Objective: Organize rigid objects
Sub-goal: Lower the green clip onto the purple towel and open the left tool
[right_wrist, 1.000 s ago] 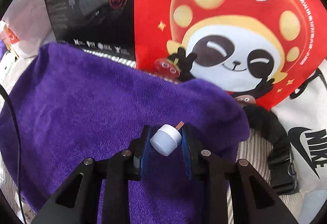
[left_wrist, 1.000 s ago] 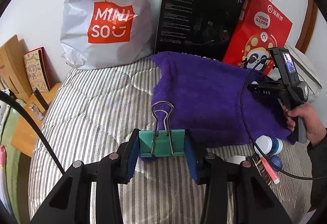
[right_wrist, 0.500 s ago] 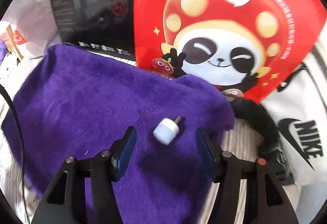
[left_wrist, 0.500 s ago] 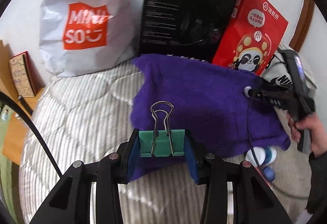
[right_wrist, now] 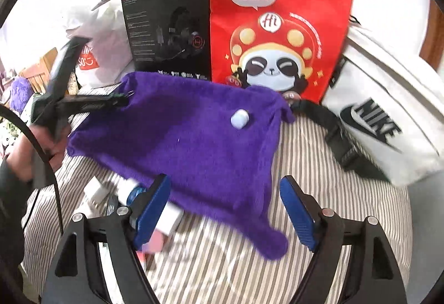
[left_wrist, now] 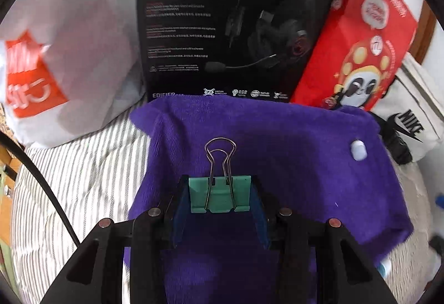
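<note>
Left gripper (left_wrist: 220,197) pinches a green binder clip (left_wrist: 220,194) by its body, wire handles pointing forward, above the near part of the purple towel (left_wrist: 277,143). The towel is spread on the striped bed (right_wrist: 305,154). Right gripper (right_wrist: 225,205) stands spread wide, its jaws having just been opening, with nothing between the blue pads; it hangs over the towel's near edge. A small white cap-shaped item (right_wrist: 239,118) lies alone on the towel near its far right corner, well apart from the right gripper. Along the bed's far edge stand a white MINISO bag (left_wrist: 69,60), a black headset box (left_wrist: 230,21) and a red panda paper bag (right_wrist: 277,35); a white Nike bag (right_wrist: 388,121) lies at the right. Small blurred items, among them a blue-capped bottle (right_wrist: 133,189), lie off the towel's near left edge.
</note>
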Motion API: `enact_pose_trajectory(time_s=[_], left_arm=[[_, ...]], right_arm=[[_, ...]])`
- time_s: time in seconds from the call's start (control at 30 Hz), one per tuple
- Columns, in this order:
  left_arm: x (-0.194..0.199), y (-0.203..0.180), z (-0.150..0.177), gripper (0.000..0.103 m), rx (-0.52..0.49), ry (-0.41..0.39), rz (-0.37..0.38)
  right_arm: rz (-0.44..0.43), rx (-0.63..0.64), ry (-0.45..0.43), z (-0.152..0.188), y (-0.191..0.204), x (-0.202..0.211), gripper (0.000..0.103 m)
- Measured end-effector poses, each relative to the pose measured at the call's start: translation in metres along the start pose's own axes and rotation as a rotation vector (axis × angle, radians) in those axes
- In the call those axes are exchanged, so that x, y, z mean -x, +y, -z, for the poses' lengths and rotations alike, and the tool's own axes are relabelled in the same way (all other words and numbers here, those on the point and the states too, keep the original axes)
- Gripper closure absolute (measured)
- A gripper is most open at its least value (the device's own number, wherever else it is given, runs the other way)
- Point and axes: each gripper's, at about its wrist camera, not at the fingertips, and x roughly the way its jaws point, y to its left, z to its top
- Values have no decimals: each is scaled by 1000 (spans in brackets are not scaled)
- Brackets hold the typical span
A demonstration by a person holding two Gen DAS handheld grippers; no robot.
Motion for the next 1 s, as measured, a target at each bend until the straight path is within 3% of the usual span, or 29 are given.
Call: enact_pose_trajectory(time_s=[0.33, 0.53, 0.67, 0.73, 0.83, 1.0], left_arm=[[-35, -10, -15, 64, -35, 84, -43], [-43, -33, -16, 63, -98, 103, -104], [-45, -37, -17, 62, -98, 109, -90], [-46, -36, -17, 51, -103, 114, -96], [-42, -38, -10, 44, -95, 121, -81], [-15, -47, 10, 46, -76, 121, -49]], right_arm=[[38, -51, 25, 25, -10, 7, 23], [7, -107, 38, 30, -14, 6, 23], [10, -112, 42, 34, -14, 11, 23], [6, -115, 44, 37, -15, 16, 23], [6, -121, 41, 40, -17, 25, 23], [21, -133, 34, 45, -21, 40, 23]])
